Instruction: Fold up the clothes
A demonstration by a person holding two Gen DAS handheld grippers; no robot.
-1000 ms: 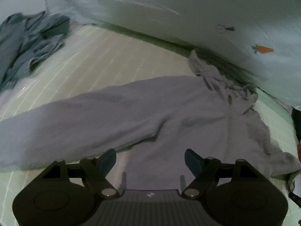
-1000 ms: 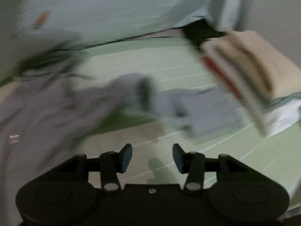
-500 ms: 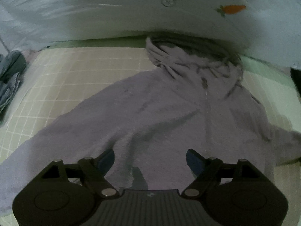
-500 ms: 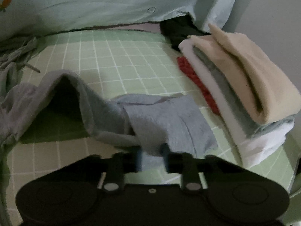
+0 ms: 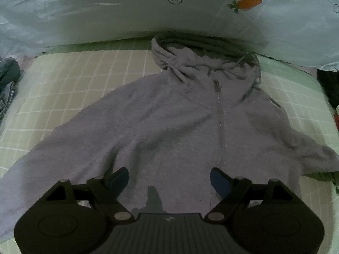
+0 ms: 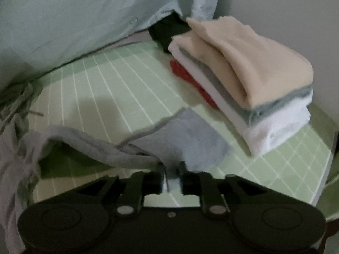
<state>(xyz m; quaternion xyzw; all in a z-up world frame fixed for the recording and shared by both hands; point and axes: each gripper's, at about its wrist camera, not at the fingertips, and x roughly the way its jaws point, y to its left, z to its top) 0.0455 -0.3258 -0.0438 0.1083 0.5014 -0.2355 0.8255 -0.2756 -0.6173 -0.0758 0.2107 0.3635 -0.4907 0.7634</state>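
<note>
Right wrist: right gripper (image 6: 172,174) fingers opening, sleeve (image 6: 118,152) between them (left gripper (image 5: 169,176) fingers spread).

The hoodie (image 5: 169,127) is fuzzy matt fleece with a metal zipper (image 5: 220,116); the gridded sheet (image 6: 118,80) looks smooth cloth.

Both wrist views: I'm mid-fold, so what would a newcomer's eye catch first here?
The grey zip hoodie spread front-up across the green grid mat, hood toward the pale carrot-print bedding. Next, its sleeve between the right gripper jaws, which are opening, beside the stack of folded clothes. The left gripper hovers open over the hem.
</note>
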